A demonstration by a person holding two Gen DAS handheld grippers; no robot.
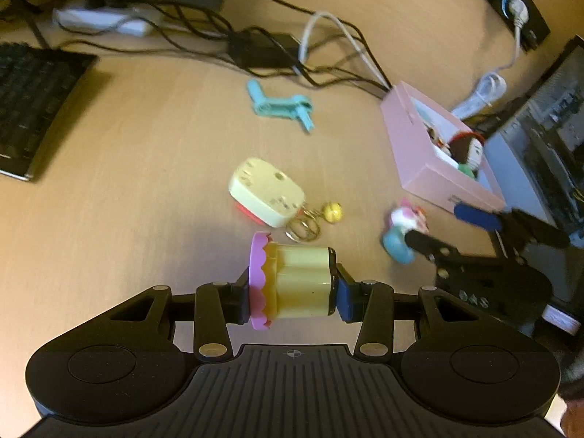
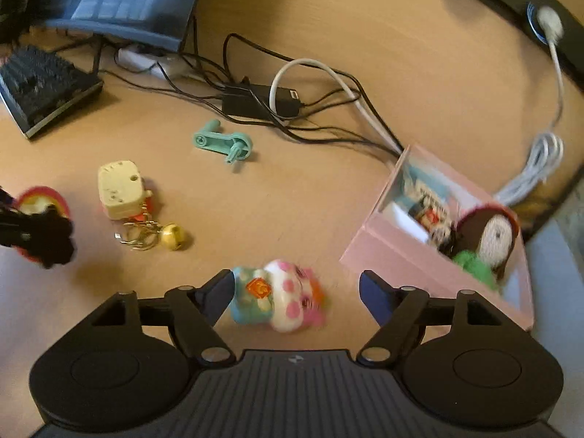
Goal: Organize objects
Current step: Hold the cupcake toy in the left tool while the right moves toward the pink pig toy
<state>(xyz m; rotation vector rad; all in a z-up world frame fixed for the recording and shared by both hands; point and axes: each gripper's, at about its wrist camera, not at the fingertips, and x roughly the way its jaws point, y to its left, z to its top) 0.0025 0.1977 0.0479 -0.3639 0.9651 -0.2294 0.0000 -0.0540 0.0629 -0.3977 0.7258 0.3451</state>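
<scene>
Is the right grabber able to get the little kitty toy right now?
Probably yes. The right gripper is open, and the kitty toy lies on the desk between its two fingers. Nothing sits between them, so closing should catch it.

Black ribbed gripper bodies, blue-padded fingers (image 2: 372, 294) (silver pivot screws), crosshair marking

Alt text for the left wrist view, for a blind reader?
The left gripper clamps a yellow toy cup with a pink scalloped rim above a wooden desk; ahead lie a cream keychain and an open pink box.
</scene>
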